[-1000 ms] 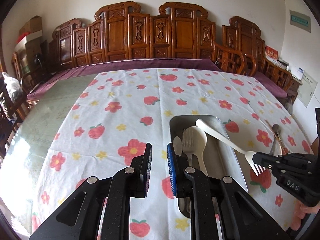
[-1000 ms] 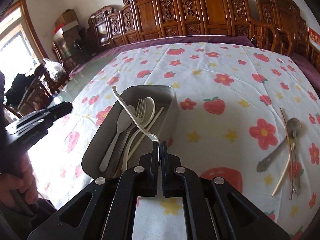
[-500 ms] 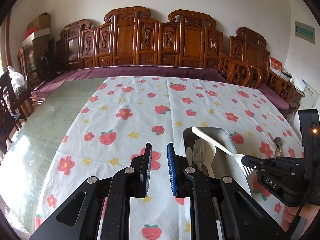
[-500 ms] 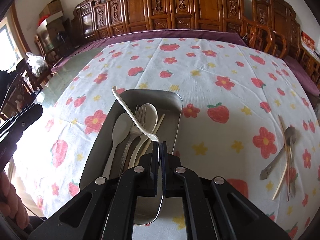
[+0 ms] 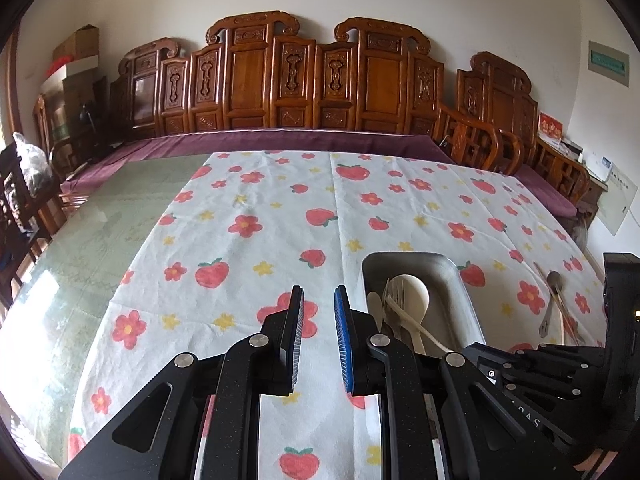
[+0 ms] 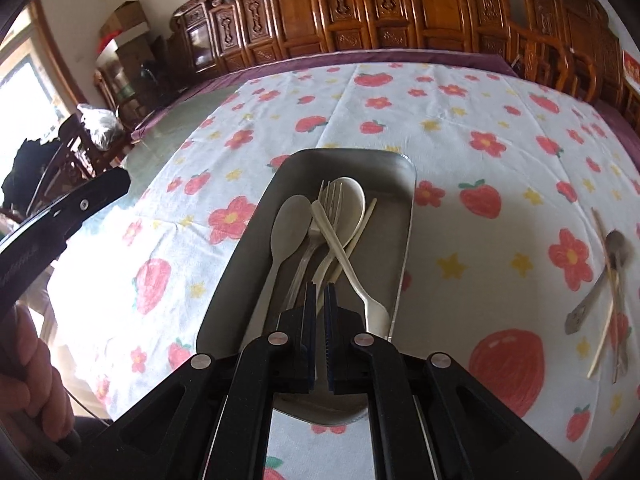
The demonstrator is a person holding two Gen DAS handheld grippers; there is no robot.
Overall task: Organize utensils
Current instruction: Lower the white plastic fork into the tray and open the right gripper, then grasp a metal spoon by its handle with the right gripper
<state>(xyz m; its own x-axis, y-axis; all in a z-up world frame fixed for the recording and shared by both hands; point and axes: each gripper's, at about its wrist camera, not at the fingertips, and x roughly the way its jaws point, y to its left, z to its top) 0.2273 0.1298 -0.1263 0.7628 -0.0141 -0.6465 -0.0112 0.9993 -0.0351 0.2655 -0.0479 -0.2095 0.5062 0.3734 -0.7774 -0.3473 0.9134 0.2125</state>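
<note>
1. Two black two-finger grippers were in use over a white tablecloth (image 5: 280, 216) printed with red flowers and strawberries.
2. Left gripper (image 5: 319, 336): hovered over bare cloth just left of the tray, jaws a narrow gap apart, nothing between the pads.
3. Rectangular grey metal tray (image 6: 406, 240): held a pale plastic spoon (image 6: 290, 228), a metal fork (image 6: 326, 216), a second pale spoon (image 6: 352, 200), a single chopstick (image 6: 362, 226), and a cream plastic fork (image 6: 340, 256) lying diagonally across them.
4. Right gripper (image 6: 319, 312): above the tray's near end, jaws opening, narrow slit, empty; the cream fork's head lay just right of its tips.
5. Far right on the cloth: a metal spoon (image 6: 600, 276) and loose chopsticks (image 6: 610, 280), crossed together, well apart from the tray.
</note>
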